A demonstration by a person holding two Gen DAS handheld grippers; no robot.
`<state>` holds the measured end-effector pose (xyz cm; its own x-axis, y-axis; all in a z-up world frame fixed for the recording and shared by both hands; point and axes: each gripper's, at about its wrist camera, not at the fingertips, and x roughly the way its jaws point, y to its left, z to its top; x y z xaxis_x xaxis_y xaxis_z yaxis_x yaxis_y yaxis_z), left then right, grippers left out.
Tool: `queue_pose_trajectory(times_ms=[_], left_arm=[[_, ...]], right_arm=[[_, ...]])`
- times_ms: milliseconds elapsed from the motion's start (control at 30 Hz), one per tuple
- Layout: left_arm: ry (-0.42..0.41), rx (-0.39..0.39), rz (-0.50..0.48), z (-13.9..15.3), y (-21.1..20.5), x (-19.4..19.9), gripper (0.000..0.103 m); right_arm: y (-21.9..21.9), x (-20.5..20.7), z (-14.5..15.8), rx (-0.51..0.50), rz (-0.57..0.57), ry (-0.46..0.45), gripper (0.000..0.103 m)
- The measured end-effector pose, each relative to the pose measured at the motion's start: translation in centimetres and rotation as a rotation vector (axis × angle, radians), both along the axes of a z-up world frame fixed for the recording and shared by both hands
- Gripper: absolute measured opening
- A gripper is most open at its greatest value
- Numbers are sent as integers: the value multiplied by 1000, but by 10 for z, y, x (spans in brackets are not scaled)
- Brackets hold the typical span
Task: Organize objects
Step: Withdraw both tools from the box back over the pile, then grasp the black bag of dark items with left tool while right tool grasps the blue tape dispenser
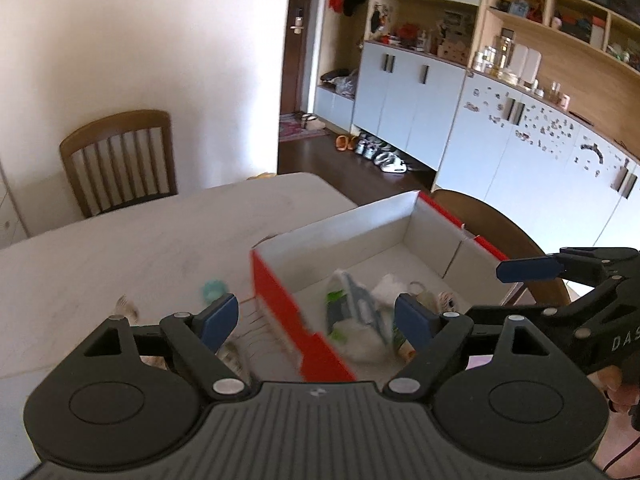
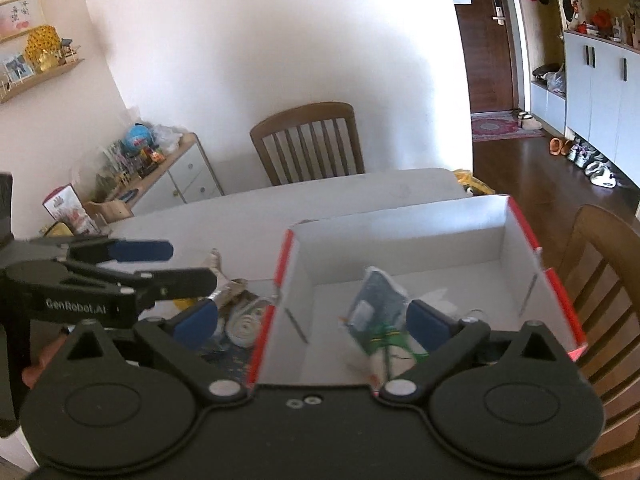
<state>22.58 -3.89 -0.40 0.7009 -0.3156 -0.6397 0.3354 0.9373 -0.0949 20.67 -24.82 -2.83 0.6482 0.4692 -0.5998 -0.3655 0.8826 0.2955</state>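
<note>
A red-sided cardboard box (image 1: 280, 300) with a white inside stands on the pale table (image 1: 140, 240); it also shows in the right wrist view (image 2: 400, 232). A blue-green and white packet (image 1: 356, 308) lies in it with other small items (image 1: 394, 286); the packet shows in the right wrist view too (image 2: 376, 300). My left gripper (image 1: 316, 320) is open and empty, straddling the box's near left wall. My right gripper (image 2: 314, 322) is open and empty above the box's near edge. Each gripper shows in the other's view: the right one (image 1: 532, 268), the left one (image 2: 160, 260).
Small items lie on the table left of the box: a teal object (image 1: 212, 288), a white roll (image 2: 248, 324) and a yellow thing (image 2: 186, 303). Wooden chairs stand at the far side (image 2: 308, 140) and the right (image 2: 608, 264). Cabinets (image 1: 400, 100) line the far wall.
</note>
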Motion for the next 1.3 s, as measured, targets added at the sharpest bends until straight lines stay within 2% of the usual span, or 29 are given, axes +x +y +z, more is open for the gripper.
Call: queue_pose_trajectory(times_ms=[100,333,533,733,867,1033,1300], left_arm=[[7,-19,19,-3,22,-8,91],[10,-32,61,-14,70,-23,93],[6,-18,93,-35,111,-37,94],[36,6,95,-62,142,-43,94],[63,9,83,-81,151,-40,94],[47,20,61,-100,151,-38,94],[32,90,7,-127,136,-27,94]], right_arm=[[19,-5,0,3,2,-3,101],[66,-12,-3,0,26,9,101],[103,-17,-11,-34,51,25,101],[133,-17,-23,-68,43,53,101],[150,-10,-32,-94,38,71,101],[168,-2,-45,-131,14,81,101],[192,10,-66,-185,-24,110,98]])
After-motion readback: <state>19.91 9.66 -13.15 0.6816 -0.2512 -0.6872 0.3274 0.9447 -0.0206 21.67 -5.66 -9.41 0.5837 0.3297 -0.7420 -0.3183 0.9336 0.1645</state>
